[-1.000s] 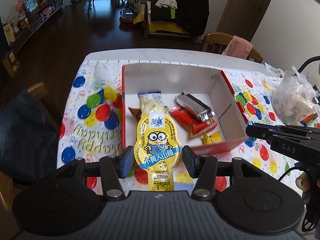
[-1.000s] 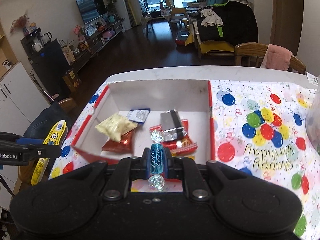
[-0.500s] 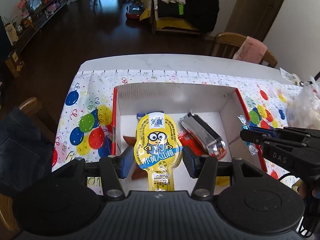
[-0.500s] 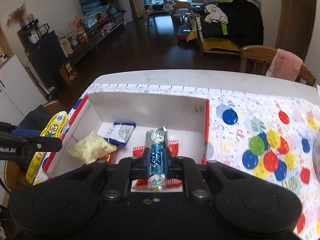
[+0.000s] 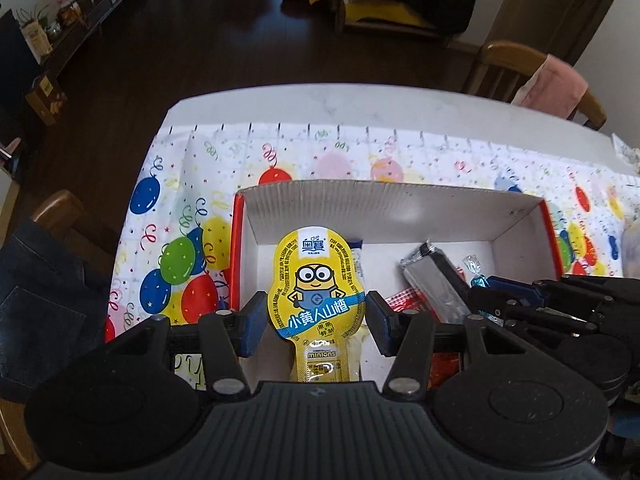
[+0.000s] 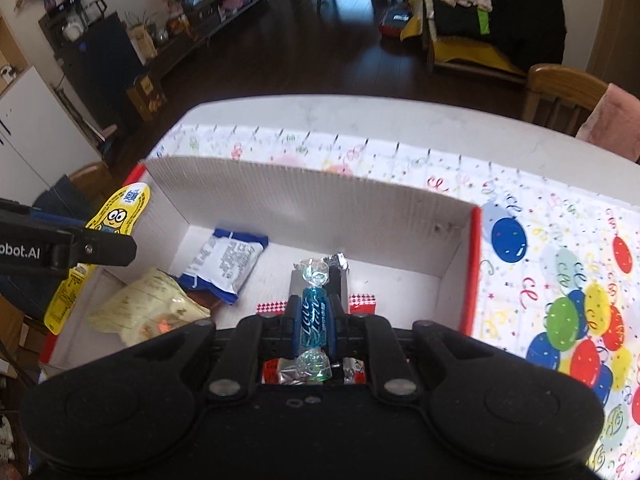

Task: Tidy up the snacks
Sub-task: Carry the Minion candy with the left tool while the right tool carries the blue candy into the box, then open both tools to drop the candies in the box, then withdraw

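My left gripper [image 5: 316, 322] is shut on a yellow Minion snack pack [image 5: 317, 292], held upright over the left part of the red-edged cardboard box [image 5: 384, 208]. My right gripper [image 6: 314, 320] is shut on a blue wrapped candy [image 6: 314, 318] above the box [image 6: 304, 204]. Inside the box lie a silver packet [image 5: 436, 284], a red packet [image 6: 362, 300], a blue-and-white packet [image 6: 230, 262] and a pale yellow bag [image 6: 148, 312]. In the left wrist view the right gripper [image 5: 486, 294] reaches in from the right with the candy [image 5: 476, 280]. In the right wrist view the left gripper [image 6: 120, 246] holds the Minion pack [image 6: 116, 216].
A balloon-print birthday cloth [image 5: 180, 256] covers the white table [image 5: 360, 108]. Wooden chairs stand at the far right [image 5: 516, 64] and near left [image 5: 60, 212], the latter with dark jeans [image 5: 36, 304] on it. Beyond the table is dark floor.
Both grippers moved forward and down over the box, each keeping its snack. The box now fills more of both views, and the right gripper sits closer beside the left.
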### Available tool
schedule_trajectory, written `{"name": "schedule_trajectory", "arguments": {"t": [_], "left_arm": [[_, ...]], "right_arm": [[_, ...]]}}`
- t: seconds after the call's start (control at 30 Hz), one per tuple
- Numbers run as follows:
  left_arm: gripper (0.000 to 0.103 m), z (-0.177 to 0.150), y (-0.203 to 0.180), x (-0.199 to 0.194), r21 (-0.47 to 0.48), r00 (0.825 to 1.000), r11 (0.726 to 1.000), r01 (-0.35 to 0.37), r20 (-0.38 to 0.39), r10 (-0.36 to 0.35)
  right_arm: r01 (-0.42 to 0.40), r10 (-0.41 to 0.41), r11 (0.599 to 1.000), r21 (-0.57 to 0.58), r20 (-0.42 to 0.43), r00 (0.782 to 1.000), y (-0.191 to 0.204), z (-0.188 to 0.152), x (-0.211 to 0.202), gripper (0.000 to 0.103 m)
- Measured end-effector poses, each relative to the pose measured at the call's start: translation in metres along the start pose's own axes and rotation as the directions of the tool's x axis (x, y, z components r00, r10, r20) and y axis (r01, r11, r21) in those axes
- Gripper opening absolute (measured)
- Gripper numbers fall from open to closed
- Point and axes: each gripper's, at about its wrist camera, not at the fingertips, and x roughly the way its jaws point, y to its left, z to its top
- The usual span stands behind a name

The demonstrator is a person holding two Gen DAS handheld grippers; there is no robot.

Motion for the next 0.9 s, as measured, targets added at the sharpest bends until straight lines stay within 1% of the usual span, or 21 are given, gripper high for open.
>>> {"name": "schedule_trajectory", "arguments": {"t": [0.13, 0.3, 0.43, 0.53, 0.7, 0.83, 0.9], "left_arm": [[0.052, 0.003, -0.003, 0.014, 0.01, 0.999, 1.0, -0.012, -0.03, 0.012], [0.052, 0.004, -0.005, 0.024, 0.031, 0.998, 0.999, -0.022, -0.056, 0.023], [0.052, 0.004, -0.006, 0.029, 0.033, 0.997, 0.999, -0.023, -0.074, 0.025], [0.052, 0.005, -0.004, 0.03, 0.026, 0.997, 0.999, -0.022, -0.073, 0.023], [0.053, 0.004, -0.002, 0.027, 0.018, 0.998, 1.0, -0.013, -0.066, 0.014], [0.053, 0.001, 0.0, 0.018, 0.013, 0.999, 1.0, 0.004, -0.042, -0.004], [0.054, -0.002, 0.001, 0.013, 0.01, 1.0, 1.0, 0.012, -0.029, -0.011]], "right_arm": [[0.003, -0.004, 1.0, -0.018, -0.029, 1.0, 0.001, 0.0, 0.011, 0.011], [0.015, -0.017, 0.999, -0.043, -0.043, 0.999, 0.001, 0.0, 0.016, 0.011], [0.007, -0.008, 0.999, -0.031, -0.039, 0.999, -0.002, 0.0, 0.018, 0.017], [-0.001, 0.0, 1.0, -0.023, -0.031, 1.0, -0.003, 0.0, 0.016, 0.022], [-0.014, 0.014, 1.0, -0.014, -0.013, 1.0, -0.002, -0.001, 0.005, 0.024], [-0.018, 0.018, 1.0, -0.006, 0.009, 1.0, -0.001, -0.005, -0.009, 0.029], [-0.021, 0.021, 1.0, 0.004, 0.021, 1.0, 0.0, -0.007, -0.017, 0.03]]}}
